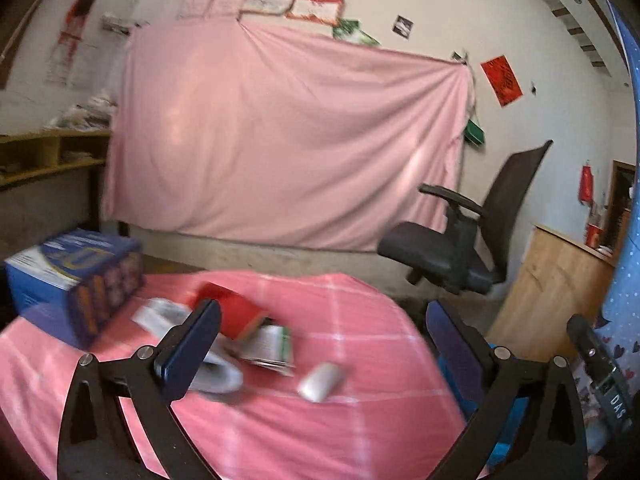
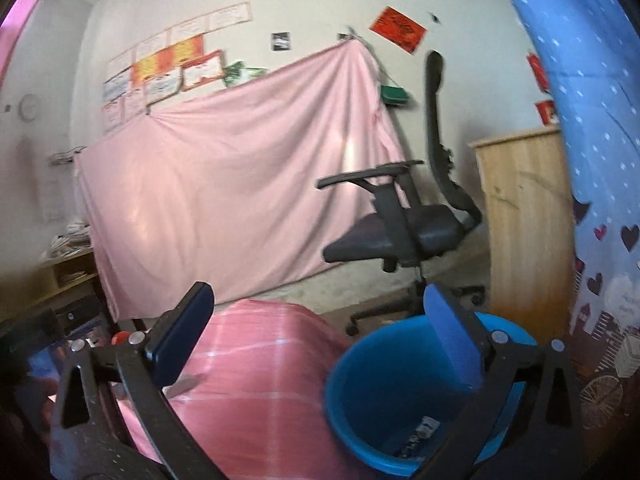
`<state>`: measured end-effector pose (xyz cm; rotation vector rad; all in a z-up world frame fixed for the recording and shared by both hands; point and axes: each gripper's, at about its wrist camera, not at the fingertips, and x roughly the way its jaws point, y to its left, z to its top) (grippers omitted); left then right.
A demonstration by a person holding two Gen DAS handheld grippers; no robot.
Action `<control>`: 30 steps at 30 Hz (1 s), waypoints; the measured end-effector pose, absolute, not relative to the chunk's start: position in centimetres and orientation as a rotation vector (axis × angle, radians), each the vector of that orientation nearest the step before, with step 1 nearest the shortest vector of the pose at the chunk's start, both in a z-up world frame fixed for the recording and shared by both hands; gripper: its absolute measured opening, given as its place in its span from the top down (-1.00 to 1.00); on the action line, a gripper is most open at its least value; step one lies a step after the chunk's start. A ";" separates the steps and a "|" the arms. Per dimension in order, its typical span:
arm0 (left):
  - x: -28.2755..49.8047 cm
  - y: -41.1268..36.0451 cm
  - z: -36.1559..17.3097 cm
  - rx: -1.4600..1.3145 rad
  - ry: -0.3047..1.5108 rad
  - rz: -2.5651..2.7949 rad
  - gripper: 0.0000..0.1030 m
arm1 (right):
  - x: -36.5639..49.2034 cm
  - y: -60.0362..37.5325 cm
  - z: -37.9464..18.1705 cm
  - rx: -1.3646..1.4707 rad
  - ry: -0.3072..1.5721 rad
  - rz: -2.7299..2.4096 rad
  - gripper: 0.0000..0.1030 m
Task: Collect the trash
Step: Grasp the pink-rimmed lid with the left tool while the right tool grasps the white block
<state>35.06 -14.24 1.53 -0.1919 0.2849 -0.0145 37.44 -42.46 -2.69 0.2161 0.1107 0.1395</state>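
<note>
Pink checked cloth-covered surface (image 1: 360,420): red carton (image 1: 236,312), printed paper wrappers (image 1: 272,346) and pale oval packet (image 1: 321,381) lie loose. Left gripper (image 1: 324,344) and right gripper (image 2: 320,332) both spread, empty; round blue plastic bin (image 2: 360,380) stands beside the surface. Risk: the clustered litter may scatter if pinched carelessly.

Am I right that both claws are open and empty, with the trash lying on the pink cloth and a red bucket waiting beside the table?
Nearly: the bucket is blue, not red, as the right wrist view shows. The rest stands: the left claw and right claw are open and empty, and the trash lies on the pink cloth.
</note>
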 end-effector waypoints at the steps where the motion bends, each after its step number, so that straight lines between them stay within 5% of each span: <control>1: 34.6 -13.6 1.5 -0.187 0.275 0.000 -0.95 | 37.5 -41.9 -2.4 0.210 0.106 0.148 -1.00; 16: 29.6 -5.4 -0.2 -0.157 0.232 0.158 -0.95 | 35.8 -32.0 -0.8 0.065 0.032 0.333 -1.00; 30: 31.6 -2.0 -4.7 -0.087 0.427 0.163 -0.95 | 40.7 -26.8 -5.3 -0.074 0.311 0.374 -1.00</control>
